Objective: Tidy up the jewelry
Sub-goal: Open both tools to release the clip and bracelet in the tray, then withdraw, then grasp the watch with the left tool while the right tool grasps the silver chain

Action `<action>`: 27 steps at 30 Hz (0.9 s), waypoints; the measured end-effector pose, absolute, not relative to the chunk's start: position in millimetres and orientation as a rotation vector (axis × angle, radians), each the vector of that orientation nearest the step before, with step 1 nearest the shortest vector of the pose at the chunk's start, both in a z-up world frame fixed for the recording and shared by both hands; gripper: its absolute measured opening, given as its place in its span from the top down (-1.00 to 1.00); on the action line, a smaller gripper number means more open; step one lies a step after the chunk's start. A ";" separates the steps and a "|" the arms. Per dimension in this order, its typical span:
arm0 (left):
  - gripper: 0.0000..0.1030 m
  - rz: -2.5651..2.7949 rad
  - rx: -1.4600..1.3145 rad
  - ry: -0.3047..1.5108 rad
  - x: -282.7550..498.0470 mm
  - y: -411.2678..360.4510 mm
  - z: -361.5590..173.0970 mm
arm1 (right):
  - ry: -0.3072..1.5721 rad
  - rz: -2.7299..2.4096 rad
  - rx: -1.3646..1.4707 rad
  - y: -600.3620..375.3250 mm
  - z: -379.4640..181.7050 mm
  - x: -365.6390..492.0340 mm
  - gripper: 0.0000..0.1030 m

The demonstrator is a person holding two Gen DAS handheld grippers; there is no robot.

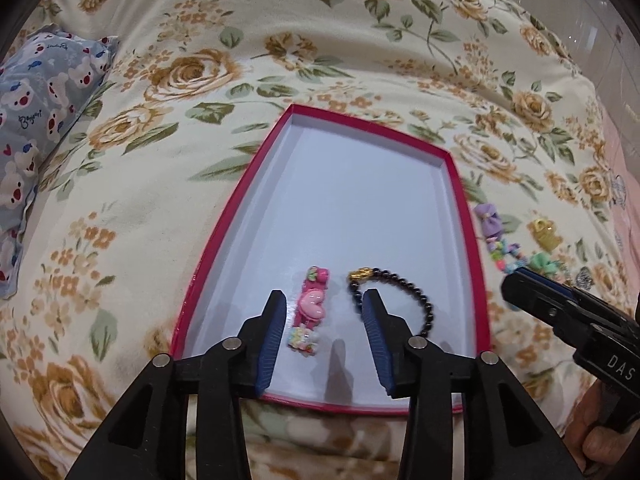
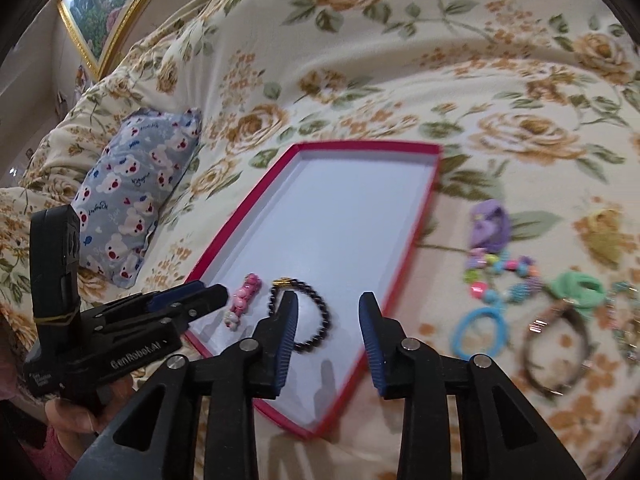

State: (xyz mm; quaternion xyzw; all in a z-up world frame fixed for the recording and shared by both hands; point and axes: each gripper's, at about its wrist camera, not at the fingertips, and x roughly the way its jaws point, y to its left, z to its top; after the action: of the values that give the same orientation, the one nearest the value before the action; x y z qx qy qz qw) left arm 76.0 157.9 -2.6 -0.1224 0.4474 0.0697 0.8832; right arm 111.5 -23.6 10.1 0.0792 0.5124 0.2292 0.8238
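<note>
Left claw (image 1: pixel 325 312) wide apart, nothing between the pads, hovering over near end of the red box (image 1: pixel 224 216). Blue ribbed pads flank the pink heart hair clip (image 1: pixel 311 306), which lies flat on the white box floor, long axis pointing away from the camera. Just right of the clip, black bead bracelet (image 1: pixel 404 292) with gold charm, also on the box floor; the left claw's right finger covers part of its loop. Clip and bracelet near but apart.

Right claw (image 2: pixel 328 310) also wide, holding nothing, above the box's near right part. Its left finger overlaps the black bead bracelet in view; contact cannot be told. In the left wrist view the right claw sits right of the box, over the bedspread (image 1: pixel 160 160), tip near the loose items.

Loose items lie outside the box on the floral bedspread, right of its long edge: purple bow (image 2: pixel 490 226), multicolour bead bracelet (image 2: pixel 502 276) just below it, blue hair tie (image 2: pixel 480 330), green bow (image 2: pixel 578 290), brown hair tie (image 2: pixel 556 354) with something metallic on it. All blurred, details unclear. Yellow-gold piece (image 1: pixel 546 234) beyond the beads in the left wrist view, kind unclear.

Bear-print pillow (image 2: pixel 132 196) left of the box, well apart. Gold-framed picture (image 2: pixel 100 8) on the wall, far left.
</note>
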 end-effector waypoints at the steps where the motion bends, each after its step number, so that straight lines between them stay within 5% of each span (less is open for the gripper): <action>1: 0.20 0.138 -0.259 0.928 73.7 156.1 -0.6 | 1.083 0.468 0.172 -31.7 13.1 108.8 0.28; 27: 0.04 -0.055 -0.185 0.910 77.4 76.6 26.1 | 0.963 0.118 0.202 -186.8 56.1 67.7 0.04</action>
State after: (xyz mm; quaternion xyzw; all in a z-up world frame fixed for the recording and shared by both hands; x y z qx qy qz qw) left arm 77.4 76.6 26.1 -0.0891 0.4387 -0.0267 0.8938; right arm 67.7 -186.8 56.2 0.0968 0.4618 0.0566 0.8799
